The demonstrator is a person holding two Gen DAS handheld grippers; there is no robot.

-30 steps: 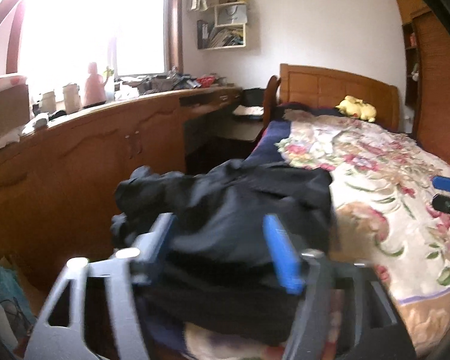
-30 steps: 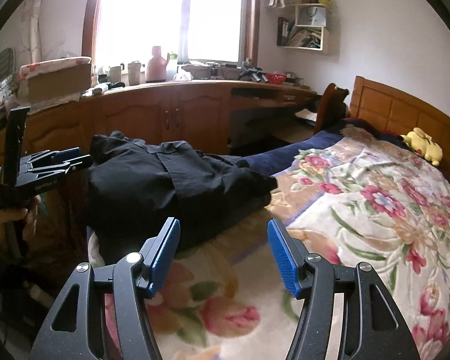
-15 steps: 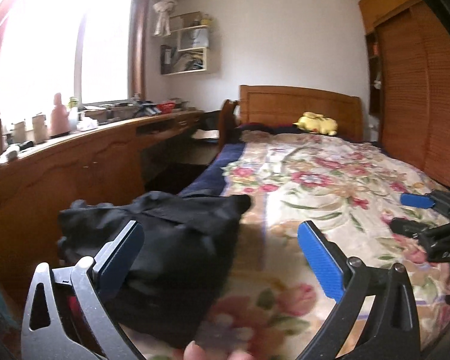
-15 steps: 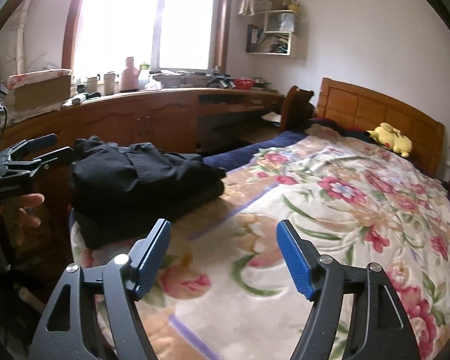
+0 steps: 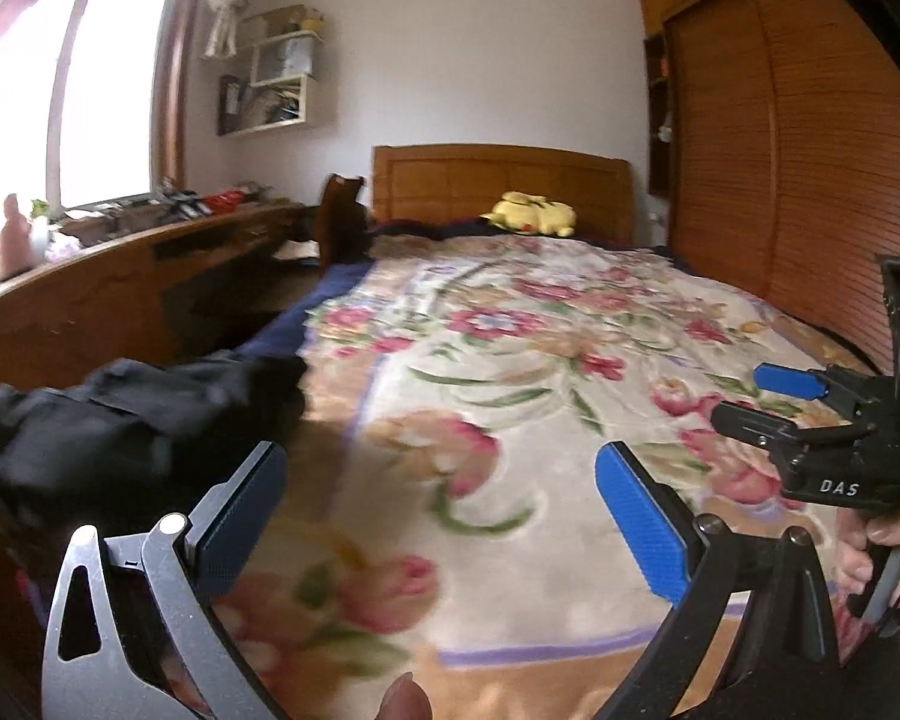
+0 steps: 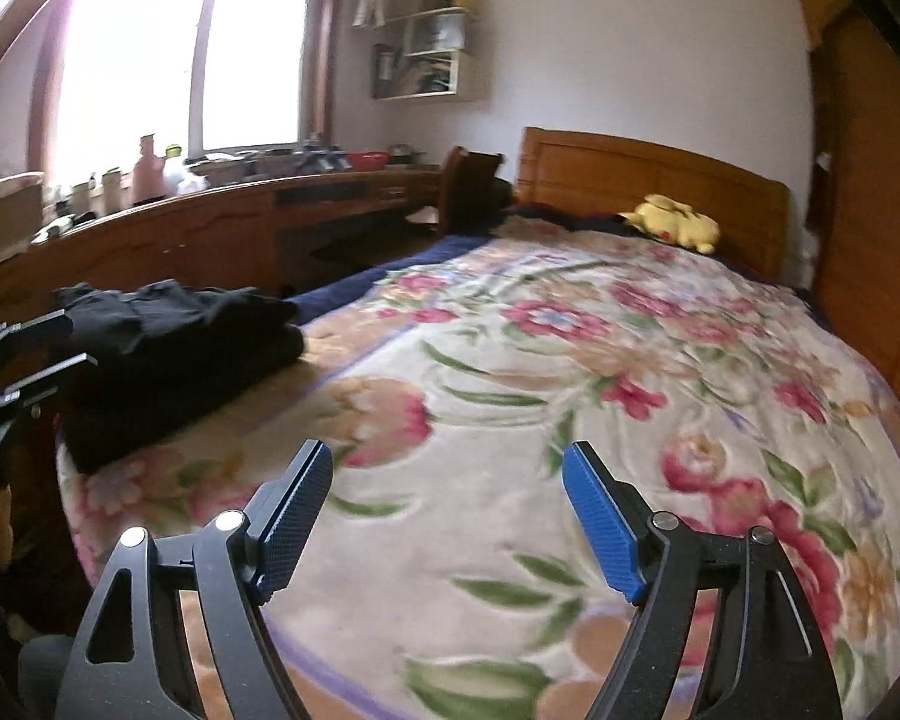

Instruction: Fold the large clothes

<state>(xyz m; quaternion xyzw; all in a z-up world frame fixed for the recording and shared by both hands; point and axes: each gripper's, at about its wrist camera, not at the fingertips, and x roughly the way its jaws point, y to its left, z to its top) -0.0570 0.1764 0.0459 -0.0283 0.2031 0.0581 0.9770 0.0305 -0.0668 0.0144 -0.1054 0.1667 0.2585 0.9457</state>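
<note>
A folded black garment (image 5: 120, 414) (image 6: 174, 354) lies on the near left corner of the bed with the floral blanket (image 5: 510, 360) (image 6: 570, 372). My left gripper (image 5: 441, 468) is open wide over bare blanket, to the right of the garment, with nothing between its fingers. It also shows at the left edge of the right wrist view (image 6: 72, 341), beside the garment. My right gripper (image 6: 447, 456) hovers over the blanket further right; its jaws are opening and hold nothing. In the left wrist view the right gripper (image 5: 744, 396) sits at the right edge, with a hand on its handle.
A long wooden desk (image 6: 222, 234) with clutter runs under the window on the left, with a chair (image 6: 468, 186) at its far end. A yellow plush toy (image 5: 531, 213) lies by the wooden headboard (image 5: 498, 180). Wooden wardrobe doors (image 5: 780, 150) stand along the bed's right side.
The left gripper came off the black garment, opened wide and swung right over the blanket. The right gripper also swung right and its jaws widened. The garment stayed in place.
</note>
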